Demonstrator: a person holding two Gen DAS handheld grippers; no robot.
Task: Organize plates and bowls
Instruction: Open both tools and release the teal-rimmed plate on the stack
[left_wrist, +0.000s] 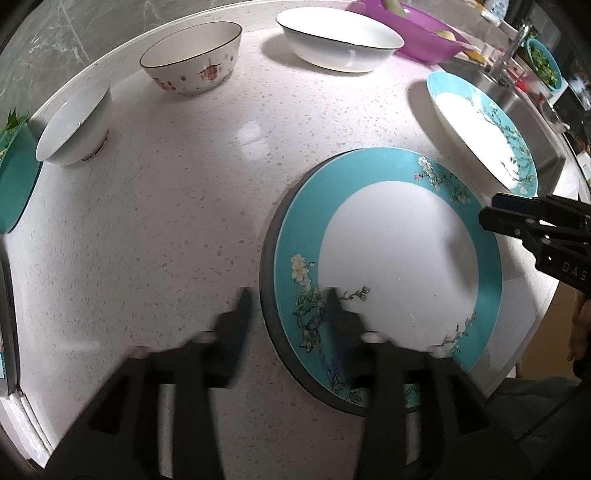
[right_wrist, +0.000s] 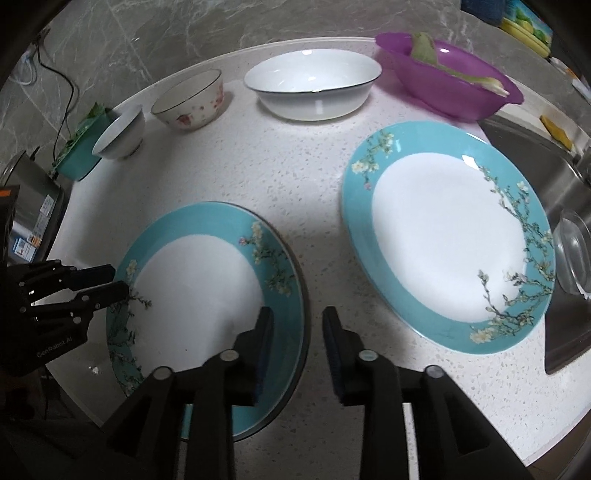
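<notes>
A teal-rimmed floral plate (left_wrist: 391, 266) lies near the counter's front edge, also in the right wrist view (right_wrist: 199, 291). My left gripper (left_wrist: 288, 306) is open, its fingers straddling the plate's left rim. My right gripper (right_wrist: 298, 325) is open, straddling that plate's right rim; it shows in the left wrist view (left_wrist: 491, 214). A second teal floral plate (right_wrist: 447, 236) lies to the right by the sink. Along the back stand a small white bowl (right_wrist: 120, 134), a red-patterned bowl (right_wrist: 190, 101) and a wide white bowl (right_wrist: 312, 85).
A purple basin (right_wrist: 450, 77) with vegetable scraps sits at the back right. A steel sink (right_wrist: 535, 147) with a glass lid (right_wrist: 574, 254) lies at the right. A teal pot with greens (right_wrist: 79, 155) and an appliance (right_wrist: 33, 210) stand at the left.
</notes>
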